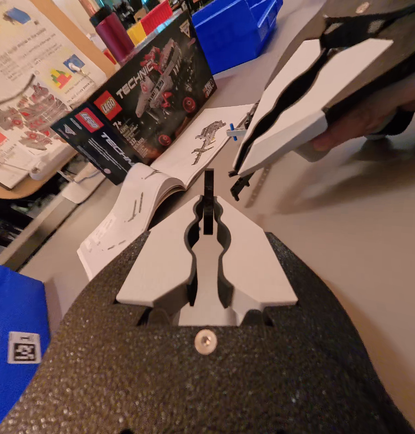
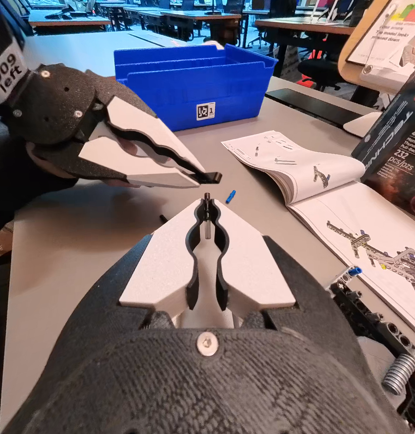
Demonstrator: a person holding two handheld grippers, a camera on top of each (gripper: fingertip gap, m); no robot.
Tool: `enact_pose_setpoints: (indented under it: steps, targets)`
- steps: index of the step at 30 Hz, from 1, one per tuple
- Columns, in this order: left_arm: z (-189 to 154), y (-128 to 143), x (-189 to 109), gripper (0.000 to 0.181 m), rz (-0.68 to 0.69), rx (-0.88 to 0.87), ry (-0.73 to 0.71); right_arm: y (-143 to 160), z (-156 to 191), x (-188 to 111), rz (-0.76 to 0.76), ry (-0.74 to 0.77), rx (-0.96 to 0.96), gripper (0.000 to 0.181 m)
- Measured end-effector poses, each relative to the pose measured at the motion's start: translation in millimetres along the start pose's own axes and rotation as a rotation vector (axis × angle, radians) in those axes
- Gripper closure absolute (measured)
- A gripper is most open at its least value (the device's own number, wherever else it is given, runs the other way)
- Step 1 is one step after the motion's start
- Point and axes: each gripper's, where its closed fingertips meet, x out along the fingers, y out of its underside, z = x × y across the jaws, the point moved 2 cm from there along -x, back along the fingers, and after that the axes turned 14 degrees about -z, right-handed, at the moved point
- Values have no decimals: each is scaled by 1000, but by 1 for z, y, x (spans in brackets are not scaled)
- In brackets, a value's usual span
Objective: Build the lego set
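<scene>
The left gripper (image 2: 203,177) is clamped on a flat black piece (image 2: 212,177) that projects forward past its tips. Just beyond and slightly left of the right gripper (image 2: 207,199), this piece sits closest to that tool. The right gripper is pinched on a thin axle with a black end (image 2: 207,196), long axis pointing straight ahead. A loose blue pin (image 2: 230,196) lies just right of its tips. Judgement: mating needs axle-to-hole alignment. Open table (image 2: 84,223) lies left; the instruction booklet (image 2: 319,187) bounds the right.
</scene>
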Motion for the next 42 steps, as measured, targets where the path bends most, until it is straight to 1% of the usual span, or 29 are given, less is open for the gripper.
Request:
enact_pose_setpoints:
  steps: [3,5,6,7,8,10,12,14,17,19,21,23,26,29,30,32,34,35,39,42]
  targets:
    - [0,1,1,176,40,-184,-6,1,2,1,11,-2,-29,179]
    - [-8,6,2,176,119,-420,22,7,7,2,55,-13,-54,179]
    - [-16,9,2,175,172,-543,55,12,9,1,94,-21,-73,179]
    - [-21,10,2,175,204,-628,73,20,14,0,155,-49,-91,179]
    - [-23,10,2,175,215,-659,79,28,19,-2,216,-72,-109,179]
    - [-22,18,2,175,250,-626,51,34,24,-4,244,-85,-155,179]
    - [-25,26,1,175,289,-597,70,38,26,-6,270,-87,-186,179]
    - [-27,26,1,175,283,-600,91,39,26,-6,273,-84,-192,179]
    - [-24,22,-3,165,271,-574,105,37,25,-8,261,-81,-175,179]
    - [-21,17,-9,165,263,-527,136,30,23,-8,216,-65,-176,179]
    - [-22,10,-16,163,241,-512,184,16,29,-6,120,-100,-187,179]
    - [-26,3,-21,163,213,-573,239,7,36,-3,47,-124,-230,179]
    - [-30,1,-25,165,184,-701,312,11,43,1,56,-129,-332,179]
    - [-32,5,-31,167,173,-759,365,14,49,5,61,-133,-422,179]
    - [-33,1,-33,162,145,-792,398,15,51,7,66,-141,-440,179]
    - [-34,-3,-39,159,124,-846,445,17,53,10,78,-149,-469,179]
    - [-24,4,-39,160,136,-836,383,16,54,14,71,-155,-502,179]
    - [-22,5,-39,161,137,-842,374,14,56,16,59,-157,-509,179]
    - [-22,5,-39,177,115,-894,387,13,54,24,66,-155,-559,179]
    - [-19,6,-39,178,100,-924,382,14,53,28,62,-160,-557,179]
